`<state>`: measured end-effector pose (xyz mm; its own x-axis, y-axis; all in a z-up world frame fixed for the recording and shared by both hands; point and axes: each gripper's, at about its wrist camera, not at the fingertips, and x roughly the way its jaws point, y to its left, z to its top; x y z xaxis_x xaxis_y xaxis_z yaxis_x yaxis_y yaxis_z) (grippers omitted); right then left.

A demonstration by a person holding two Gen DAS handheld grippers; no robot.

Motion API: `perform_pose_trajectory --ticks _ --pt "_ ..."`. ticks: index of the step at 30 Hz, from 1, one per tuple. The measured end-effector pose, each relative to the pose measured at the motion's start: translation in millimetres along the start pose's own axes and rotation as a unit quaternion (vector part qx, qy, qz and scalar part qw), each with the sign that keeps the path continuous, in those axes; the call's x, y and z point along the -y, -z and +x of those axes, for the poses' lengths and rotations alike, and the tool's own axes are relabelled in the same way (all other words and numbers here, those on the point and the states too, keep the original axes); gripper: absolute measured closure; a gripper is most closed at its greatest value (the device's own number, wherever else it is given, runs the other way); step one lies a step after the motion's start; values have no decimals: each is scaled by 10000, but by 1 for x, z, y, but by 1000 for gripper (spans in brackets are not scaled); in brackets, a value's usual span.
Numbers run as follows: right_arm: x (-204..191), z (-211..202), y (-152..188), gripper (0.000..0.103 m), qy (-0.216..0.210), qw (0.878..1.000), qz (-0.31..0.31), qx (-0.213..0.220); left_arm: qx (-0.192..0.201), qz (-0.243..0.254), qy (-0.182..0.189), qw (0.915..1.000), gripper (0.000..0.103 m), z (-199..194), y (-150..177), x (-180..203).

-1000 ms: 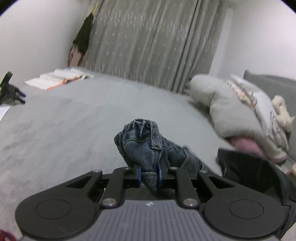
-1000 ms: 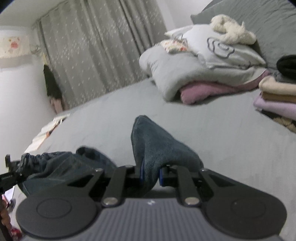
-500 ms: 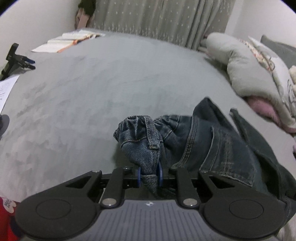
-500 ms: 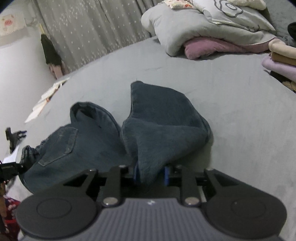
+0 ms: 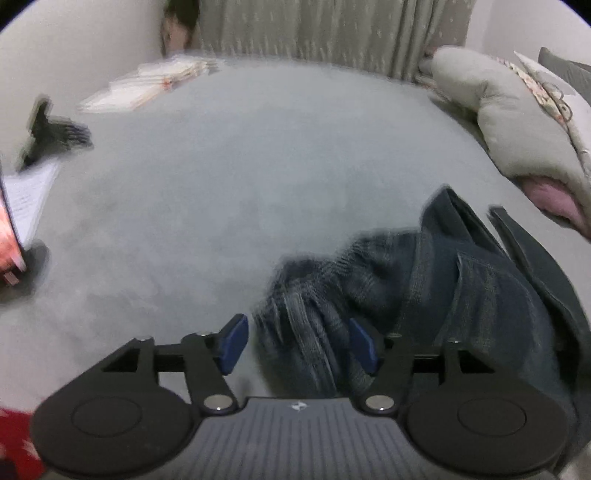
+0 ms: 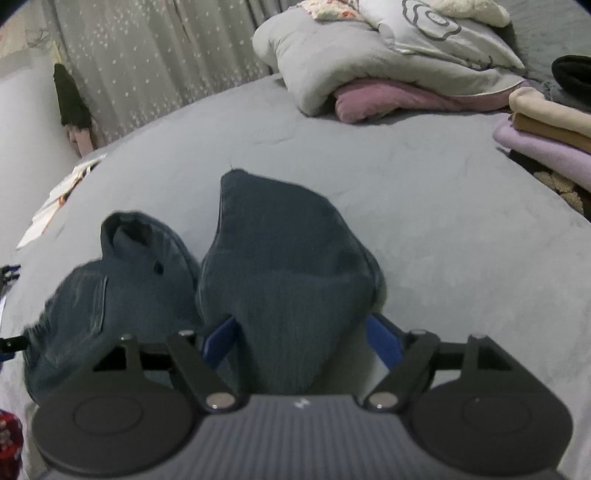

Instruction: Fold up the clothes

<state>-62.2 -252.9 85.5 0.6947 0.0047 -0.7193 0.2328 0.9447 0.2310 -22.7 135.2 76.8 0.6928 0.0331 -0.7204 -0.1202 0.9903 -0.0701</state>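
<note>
A pair of dark blue jeans (image 5: 436, 280) lies bunched on the grey bed (image 5: 240, 177). My left gripper (image 5: 297, 341) is open; the crumpled waistband lies loose between its blue pads (image 5: 232, 339). In the right wrist view the jeans (image 6: 288, 280) lie in two humps, a leg fold in front and the pocket part (image 6: 110, 291) to the left. My right gripper (image 6: 301, 339) is open with the leg fold resting between its pads (image 6: 382, 341).
Folded grey and pink bedding (image 6: 369, 66) lies at the far right of the bed. A stack of folded clothes (image 6: 546, 136) sits at the right edge. Papers (image 5: 147, 85) and a black stand (image 5: 44, 129) lie at the far left. Curtains (image 5: 314, 33) hang behind.
Both grippers have opened and let go of the jeans, which now rest on the bed. Both came down lower over the bed before that.
</note>
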Motion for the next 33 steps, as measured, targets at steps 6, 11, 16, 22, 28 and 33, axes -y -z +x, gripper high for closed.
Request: perform_pose_trajectory --ticks 6,11,16,22,28,33 --pt "-20 8 -15 26 -97 9995 -217 198 369 65 475 9982 26 -3 -2 15" --pt "-42 23 -24 26 -53 9986 -476 203 527 324 678 9958 26 11 -11 41" --pt "-55 41 -34 26 -20 9977 -644 193 670 583 732 9934 24 25 -17 61" --pt "-58 69 -37 26 -28 9981 -618 14 584 509 428 9961 23 54 -19 55" --pt "-59 91 -31 26 -15 9974 -698 -174 215 -113 809 9964 22 76 -19 37" --pt "-55 101 -27 27 9 9973 -704 -208 168 -227 935 9952 23 81 -14 32"
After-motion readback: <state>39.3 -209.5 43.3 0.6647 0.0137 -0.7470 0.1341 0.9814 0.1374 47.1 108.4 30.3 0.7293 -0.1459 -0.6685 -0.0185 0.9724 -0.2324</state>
